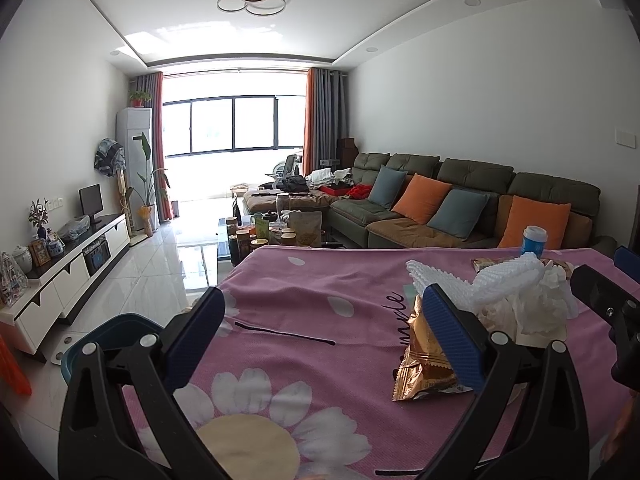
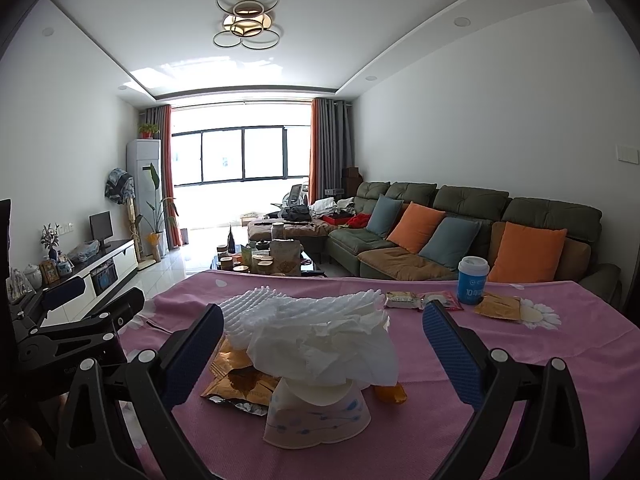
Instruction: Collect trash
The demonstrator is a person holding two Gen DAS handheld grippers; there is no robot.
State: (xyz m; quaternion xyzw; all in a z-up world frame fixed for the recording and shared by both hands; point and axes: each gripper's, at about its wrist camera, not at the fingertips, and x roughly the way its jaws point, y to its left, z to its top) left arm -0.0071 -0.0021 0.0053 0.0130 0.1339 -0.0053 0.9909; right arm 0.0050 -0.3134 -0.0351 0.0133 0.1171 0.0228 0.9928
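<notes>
On a pink flowered cloth [image 2: 500,348] lies a heap of trash: crumpled white tissue [image 2: 324,344], white foam netting [image 2: 304,304], a gold foil wrapper [image 2: 236,384] and an overturned paper cup [image 2: 320,412]. My right gripper [image 2: 324,348] is open, its blue pads on either side of the heap. In the left wrist view my left gripper [image 1: 324,332] is open over bare cloth [image 1: 304,320]; its right finger stands in front of the gold wrapper [image 1: 420,356], with tissue [image 1: 532,308] and netting [image 1: 480,280] behind. Farther back lie small snack wrappers [image 2: 404,300] and another gold packet [image 2: 498,306].
A blue-and-white cup [image 2: 473,281] stands at the table's far edge. A blue bin [image 1: 116,332] sits on the floor left of the table. Beyond are a cluttered coffee table [image 2: 264,260], a sofa with cushions [image 2: 460,236] and a TV cabinet [image 1: 80,264].
</notes>
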